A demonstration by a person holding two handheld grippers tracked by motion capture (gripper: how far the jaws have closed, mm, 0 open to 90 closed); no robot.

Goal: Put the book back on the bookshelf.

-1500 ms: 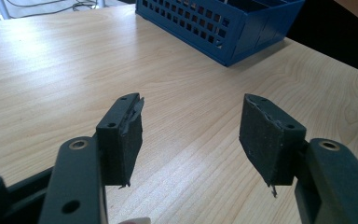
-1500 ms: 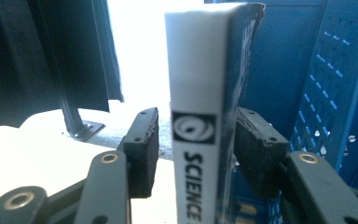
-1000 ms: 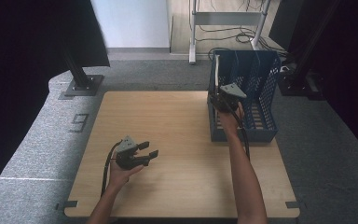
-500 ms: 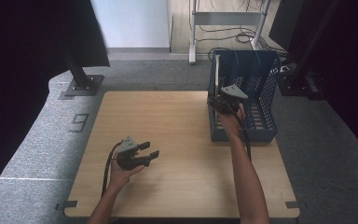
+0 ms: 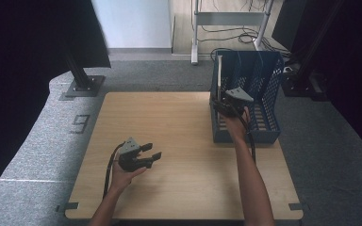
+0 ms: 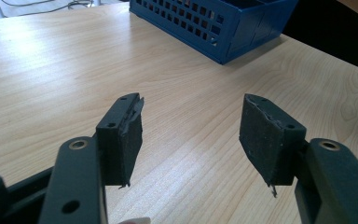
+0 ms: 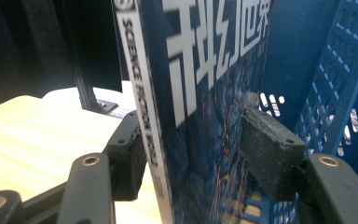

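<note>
Right hand-held gripper is at the near-left end of the blue file rack, which stands on the far right of the worktop. In the right gripper view its jaws straddle a magazine standing upright in the rack's leftmost slot; the left pad lies against or just beside the spine, while the right pad stands slightly off the cover. Judged: jaws parted around the magazine, not clenched on it. In the high view the magazine shows as a thin pale edge at the rack's left wall.

Left hand-held gripper is held low over the near-left of the worktop, well apart from the rack, jaws released and carrying nothing; the left gripper view shows bare wood between its pads.

Progress, as a judgement: the magazine stands within its slot and the rack's other compartments appear unoccupied. Whether the work is to seat or to draw the magazine cannot be told. Either way, the grip stage is unfinished, and the left side has no part in it yet
</note>
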